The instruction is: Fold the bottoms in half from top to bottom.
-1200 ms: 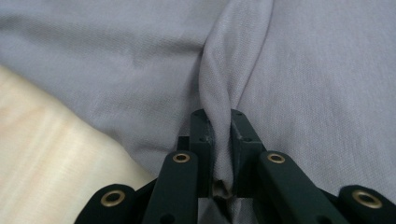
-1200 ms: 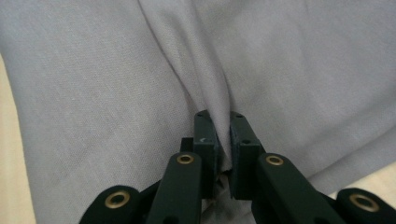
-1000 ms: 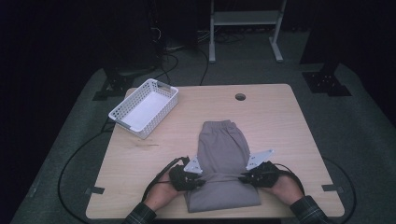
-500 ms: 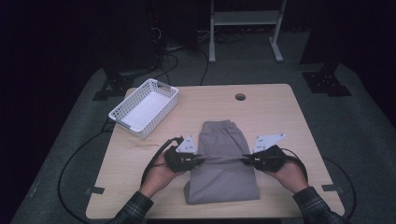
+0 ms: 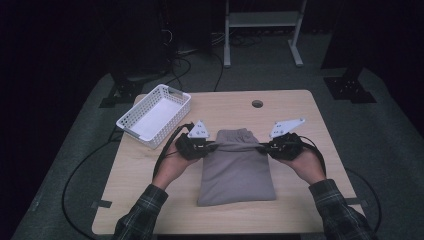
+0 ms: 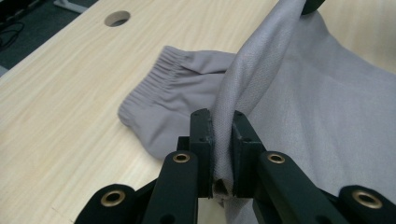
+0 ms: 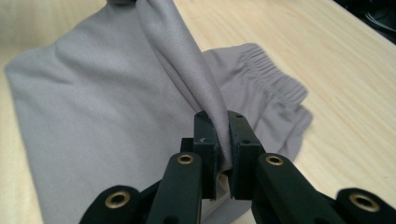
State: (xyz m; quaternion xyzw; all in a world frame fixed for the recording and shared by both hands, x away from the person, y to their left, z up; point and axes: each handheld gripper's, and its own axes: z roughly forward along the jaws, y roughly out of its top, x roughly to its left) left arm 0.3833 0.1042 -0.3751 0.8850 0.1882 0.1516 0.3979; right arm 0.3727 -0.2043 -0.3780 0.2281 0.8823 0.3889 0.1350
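Grey shorts (image 5: 236,170) with an elastic waistband (image 6: 154,77) lie on the wooden table (image 5: 150,170), waistband toward the far side. My left gripper (image 5: 206,146) is shut on the left corner of the shorts' near edge (image 6: 223,140), raised above the table. My right gripper (image 5: 265,147) is shut on the right corner of that edge (image 7: 219,135). The edge is stretched taut between them (image 5: 235,145), held over the middle of the shorts, so the cloth folds back over itself. The waistband (image 7: 275,77) rests flat on the table.
A white mesh basket (image 5: 154,115) stands at the table's far left corner. A round cable hole (image 5: 257,103) sits near the far edge. Black cables (image 5: 165,155) trail from both grippers. The floor around is dark, with stand legs (image 5: 260,30) behind.
Both grippers have risen and moved away from the person, from the table's near edge to over the shorts' middle, carrying the near edge of the shorts with them.
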